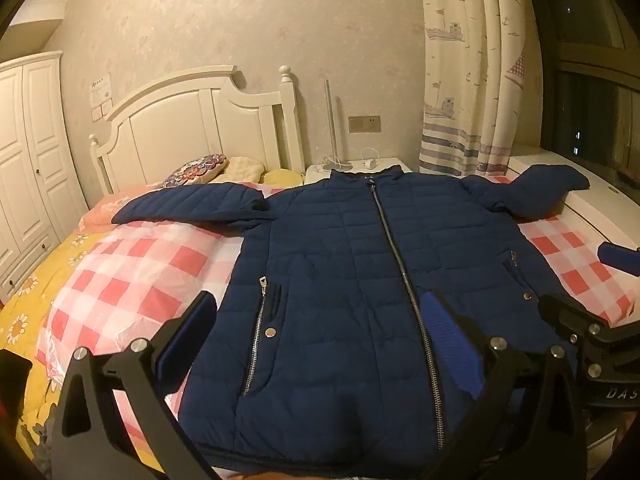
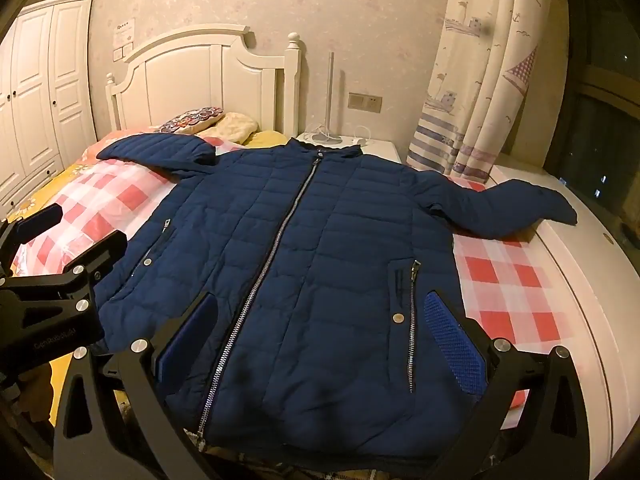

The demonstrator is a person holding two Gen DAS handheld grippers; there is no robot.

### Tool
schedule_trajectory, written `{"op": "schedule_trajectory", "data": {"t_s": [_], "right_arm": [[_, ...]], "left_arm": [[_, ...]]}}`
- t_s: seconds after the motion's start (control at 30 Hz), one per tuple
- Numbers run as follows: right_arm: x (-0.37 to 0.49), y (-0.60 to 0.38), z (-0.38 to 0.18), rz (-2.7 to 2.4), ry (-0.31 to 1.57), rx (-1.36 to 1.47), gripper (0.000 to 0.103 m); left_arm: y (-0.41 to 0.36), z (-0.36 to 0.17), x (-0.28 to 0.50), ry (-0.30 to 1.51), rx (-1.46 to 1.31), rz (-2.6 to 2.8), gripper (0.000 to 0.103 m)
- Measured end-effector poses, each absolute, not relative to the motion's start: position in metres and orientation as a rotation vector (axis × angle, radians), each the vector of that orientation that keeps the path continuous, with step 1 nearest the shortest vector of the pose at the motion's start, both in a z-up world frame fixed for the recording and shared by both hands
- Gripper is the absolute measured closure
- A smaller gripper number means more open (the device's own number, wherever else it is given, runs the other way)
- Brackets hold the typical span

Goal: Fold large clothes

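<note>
A navy quilted jacket lies face up and zipped on a pink-and-white checked sheet, collar toward the headboard. Both sleeves are spread out to the sides. One sleeve rests on the bed, and the other reaches onto a white ledge. My left gripper hovers open over the jacket's lower left half, with nothing between its blue pads. My right gripper hovers open over the lower right half and is also empty. Each gripper shows at the edge of the other's view: the right gripper, the left gripper.
A white headboard stands at the far end, with pillows in front of it. A nightstand with a lamp and cables sits beside a curtain. A white wardrobe stands at left, a yellow floral quilt lies below it, and a white ledge runs under the window at right.
</note>
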State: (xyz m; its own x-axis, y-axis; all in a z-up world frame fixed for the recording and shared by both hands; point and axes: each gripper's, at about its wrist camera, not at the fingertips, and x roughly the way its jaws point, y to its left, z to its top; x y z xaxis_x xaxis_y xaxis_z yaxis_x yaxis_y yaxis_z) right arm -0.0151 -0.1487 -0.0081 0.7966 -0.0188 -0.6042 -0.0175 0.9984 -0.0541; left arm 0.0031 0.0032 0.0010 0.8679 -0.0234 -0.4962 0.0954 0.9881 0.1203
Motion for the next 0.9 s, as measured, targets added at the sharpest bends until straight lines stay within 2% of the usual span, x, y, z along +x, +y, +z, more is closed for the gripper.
{"op": "schedule_trajectory", "data": {"t_s": [0.9], "right_arm": [[-0.0149, -0.1461, -0.0117, 0.018, 0.662, -0.04, 0.004]], "left_arm": [[0.0084, -0.0027, 0.0012, 0.522, 0.134, -0.07, 0.002]]}}
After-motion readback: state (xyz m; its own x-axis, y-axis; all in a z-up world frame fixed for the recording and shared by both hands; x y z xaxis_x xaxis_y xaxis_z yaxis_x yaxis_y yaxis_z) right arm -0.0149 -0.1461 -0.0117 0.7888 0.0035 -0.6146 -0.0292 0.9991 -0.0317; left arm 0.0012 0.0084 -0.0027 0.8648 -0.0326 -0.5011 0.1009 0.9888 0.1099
